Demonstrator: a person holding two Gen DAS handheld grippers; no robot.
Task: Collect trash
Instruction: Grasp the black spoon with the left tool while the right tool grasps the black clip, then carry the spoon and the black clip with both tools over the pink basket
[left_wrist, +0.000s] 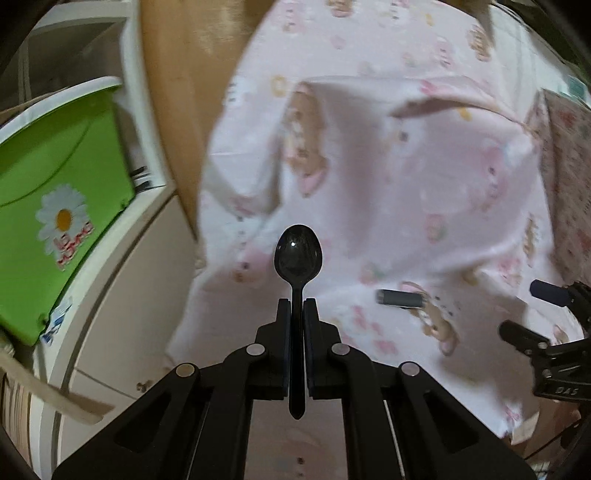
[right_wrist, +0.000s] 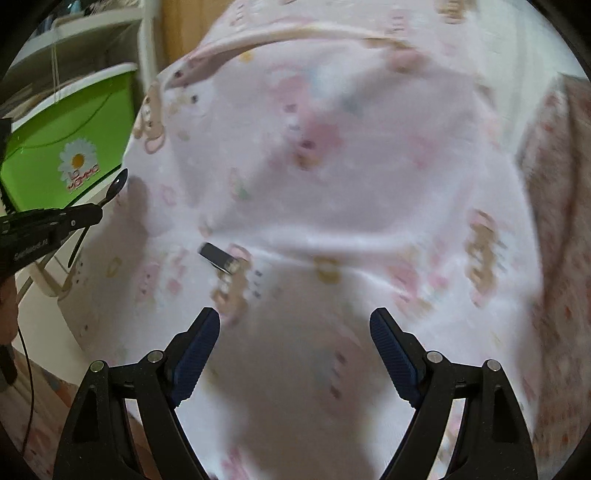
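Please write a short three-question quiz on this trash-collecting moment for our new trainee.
1. True or false: the left gripper is shut on the black plastic spoon.
2. What lies loose on the pink bedsheet? A) a small dark cylinder, B) a fork, C) a cup.
3. Fill in: the right gripper is ____ and holds nothing.

Key
1. True.
2. A, the small dark cylinder.
3. Open.
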